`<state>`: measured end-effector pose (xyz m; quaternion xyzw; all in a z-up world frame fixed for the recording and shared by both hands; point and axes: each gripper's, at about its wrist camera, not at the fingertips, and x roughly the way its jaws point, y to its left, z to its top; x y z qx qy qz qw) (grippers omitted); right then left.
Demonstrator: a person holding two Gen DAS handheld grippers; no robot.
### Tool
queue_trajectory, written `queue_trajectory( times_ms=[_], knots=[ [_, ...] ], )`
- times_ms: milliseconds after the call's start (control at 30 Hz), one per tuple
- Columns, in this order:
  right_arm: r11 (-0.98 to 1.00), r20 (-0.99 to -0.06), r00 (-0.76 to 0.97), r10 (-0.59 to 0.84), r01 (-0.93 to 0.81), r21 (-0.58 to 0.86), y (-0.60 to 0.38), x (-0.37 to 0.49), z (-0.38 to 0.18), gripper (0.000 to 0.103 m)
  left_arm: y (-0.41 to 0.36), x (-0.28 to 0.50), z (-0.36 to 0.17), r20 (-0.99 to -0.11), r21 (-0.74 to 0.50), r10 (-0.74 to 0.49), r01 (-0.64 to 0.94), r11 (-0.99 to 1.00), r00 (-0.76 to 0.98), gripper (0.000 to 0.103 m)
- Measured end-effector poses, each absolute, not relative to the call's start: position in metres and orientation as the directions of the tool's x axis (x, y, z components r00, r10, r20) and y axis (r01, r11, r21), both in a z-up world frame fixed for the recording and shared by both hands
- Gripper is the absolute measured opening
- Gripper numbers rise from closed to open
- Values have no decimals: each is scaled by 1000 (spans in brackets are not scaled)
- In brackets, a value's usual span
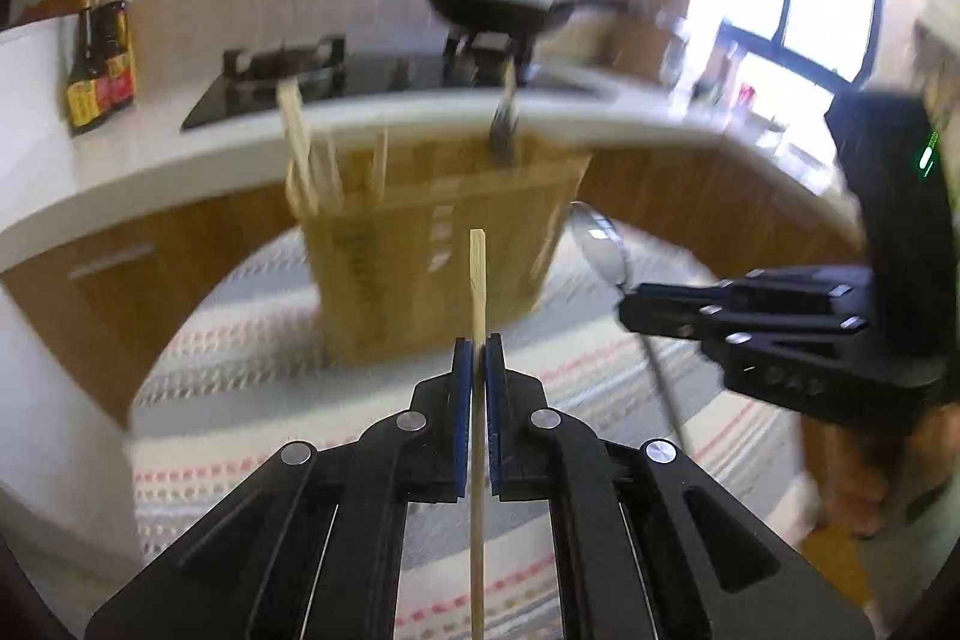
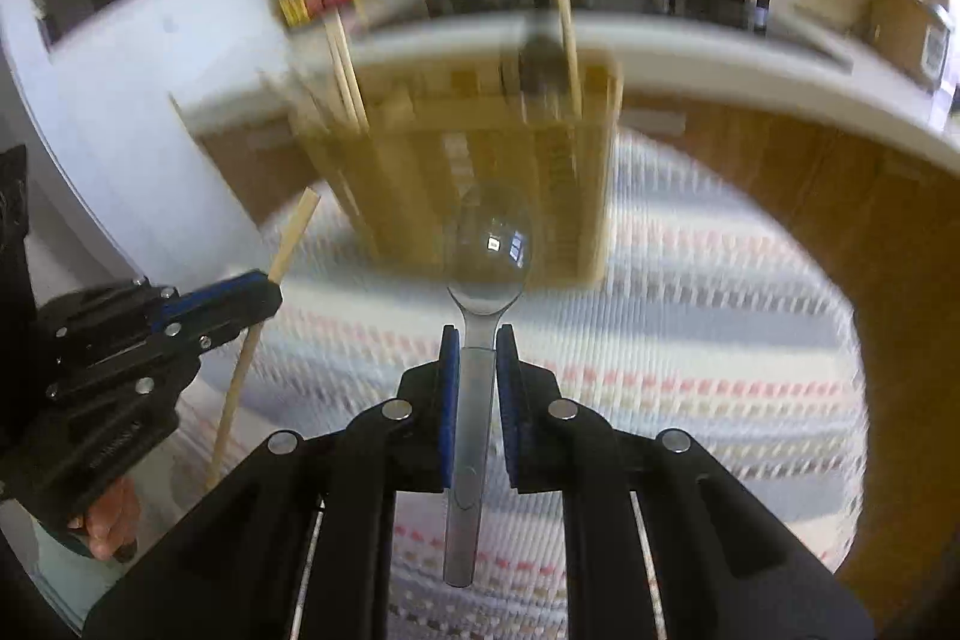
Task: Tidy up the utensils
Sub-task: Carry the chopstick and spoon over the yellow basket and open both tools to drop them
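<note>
Left side: the left gripper (image 1: 478, 358) is clamped on a thin, pale bamboo chopstick (image 1: 477, 268), held upright with its squared top above the blue pads (image 1: 461, 400) and its long shaft hanging below. It is clear of the striped woven cloth on the desk (image 1: 600, 388).

Centre: the tan wooden utensil holder with slotted front (image 1: 420, 244) stands toward the far edge of the desk. It is blurred in both views. Several chopsticks (image 1: 297, 142) already stand in its left end; a dark-headed utensil (image 1: 503, 124) stands nearer its right end. Its inner divisions cannot be made out.

Right side: the right gripper (image 2: 478, 358) is clamped on the neck of a polished stainless-steel spoon (image 2: 492, 250), bowl upward and forward, handle trailing down between the jaws. The spoon is also off the cloth, in front of the holder.

Assessment: both items appear to be on approach to the holder. To do this well, the chopstick should go to the left end with its fellows and the spoon to the right end. Each should be kept vertical, lifted so its lower end clears the rim, then lowered before release. Bringing the two grippers in one at a time would avoid a collision.
</note>
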<state>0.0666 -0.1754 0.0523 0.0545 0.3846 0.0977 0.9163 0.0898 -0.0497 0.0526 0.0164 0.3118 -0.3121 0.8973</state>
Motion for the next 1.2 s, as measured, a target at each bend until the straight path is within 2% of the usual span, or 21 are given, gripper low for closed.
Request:
queue_trajectory(
  times_ms=[167,367,600,833,967,1200],
  knots=[
    [972,-586,777,228,-150,179,-187,66,94,10,-37,102,96,-437,-223,-604,571,790,666,2],
    [975,-499,842,206,-133,178,-200,84,124,10,-37,120,133,-308,-216,-569,526,822,762,3],
    [985,-423,894,144,-88,150,-213,116,145,10,-33,159,156,-216,-271,-548,490,829,808,3],
    [980,-363,921,140,-78,182,-228,150,141,10,-31,182,161,-93,-308,-447,401,863,890,3],
    [991,-305,949,73,-34,133,-228,157,133,10,-36,185,157,-33,-286,-365,341,896,930,3],
    [993,-269,962,41,-10,116,-229,169,109,10,-44,188,140,6,-260,-300,291,921,954,3]
  ],
)
